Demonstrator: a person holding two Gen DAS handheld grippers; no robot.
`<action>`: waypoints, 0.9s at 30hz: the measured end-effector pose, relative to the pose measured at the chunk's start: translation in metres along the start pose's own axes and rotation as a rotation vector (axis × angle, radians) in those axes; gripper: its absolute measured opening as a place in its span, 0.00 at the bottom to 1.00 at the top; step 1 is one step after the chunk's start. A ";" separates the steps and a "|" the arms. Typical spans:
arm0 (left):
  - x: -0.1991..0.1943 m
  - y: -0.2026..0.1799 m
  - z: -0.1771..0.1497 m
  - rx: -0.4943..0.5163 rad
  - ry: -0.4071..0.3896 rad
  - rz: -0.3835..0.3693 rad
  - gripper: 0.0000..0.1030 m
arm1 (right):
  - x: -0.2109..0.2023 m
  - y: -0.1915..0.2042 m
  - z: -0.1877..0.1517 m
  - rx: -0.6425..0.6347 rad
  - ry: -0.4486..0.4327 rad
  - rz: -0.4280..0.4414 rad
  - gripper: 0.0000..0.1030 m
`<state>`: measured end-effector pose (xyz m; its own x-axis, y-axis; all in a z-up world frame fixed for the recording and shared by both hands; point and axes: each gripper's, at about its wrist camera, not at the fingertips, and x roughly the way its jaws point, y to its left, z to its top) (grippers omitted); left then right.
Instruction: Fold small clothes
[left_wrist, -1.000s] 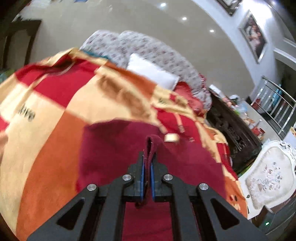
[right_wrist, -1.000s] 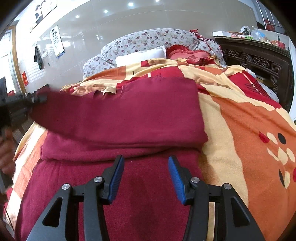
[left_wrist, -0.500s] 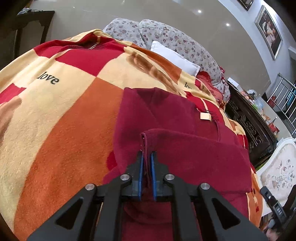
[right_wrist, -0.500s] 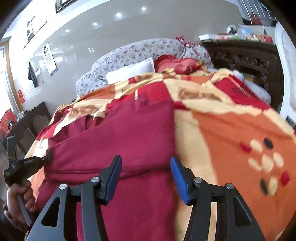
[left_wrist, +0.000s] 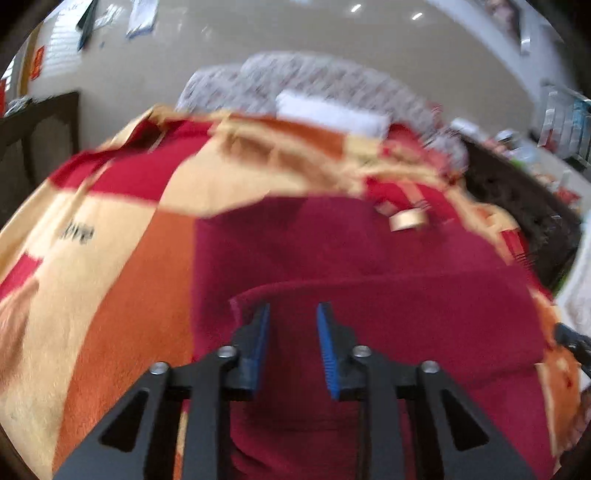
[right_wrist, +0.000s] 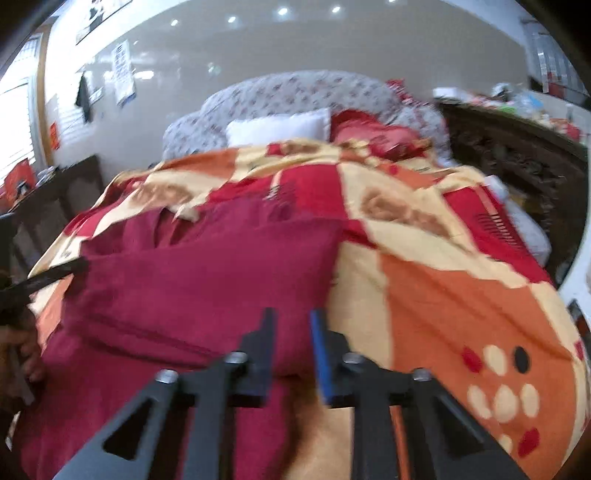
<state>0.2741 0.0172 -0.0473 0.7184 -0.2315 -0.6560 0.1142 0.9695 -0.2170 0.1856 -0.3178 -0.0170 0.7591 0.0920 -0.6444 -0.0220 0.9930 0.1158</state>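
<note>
In your left wrist view, the soft, limp dark-red fleece garment (left_wrist: 369, 288) lies folded on the bed's orange-and-cream patchwork blanket (left_wrist: 122, 280); take it by an edge. Your left claw (left_wrist: 291, 317) is opening just above its fold, pads clear. In your right view, your right claw (right_wrist: 291, 325) is closing over the garment's right edge, not yet pinching.

The left gripper (left_wrist: 291, 314) no longer pinches the dark red garment (left_wrist: 369, 314): its jaws are opening and the folded edge lies free at the lower middle of the frame. The right gripper (right_wrist: 291, 321), wide before, is closing over the garment's right edge.
</note>
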 end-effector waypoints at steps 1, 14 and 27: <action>0.005 0.007 -0.001 -0.030 0.023 0.007 0.15 | 0.005 0.002 -0.001 -0.010 0.017 0.005 0.16; 0.008 0.026 -0.007 -0.111 0.022 -0.020 0.05 | 0.042 -0.006 -0.001 -0.044 0.205 0.005 0.13; 0.010 0.008 -0.005 -0.031 0.019 0.039 0.11 | 0.105 -0.012 0.058 0.029 0.186 -0.181 0.12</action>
<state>0.2787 0.0219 -0.0597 0.7087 -0.1952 -0.6780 0.0648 0.9749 -0.2129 0.3029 -0.3241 -0.0424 0.6160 -0.0728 -0.7844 0.1243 0.9922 0.0056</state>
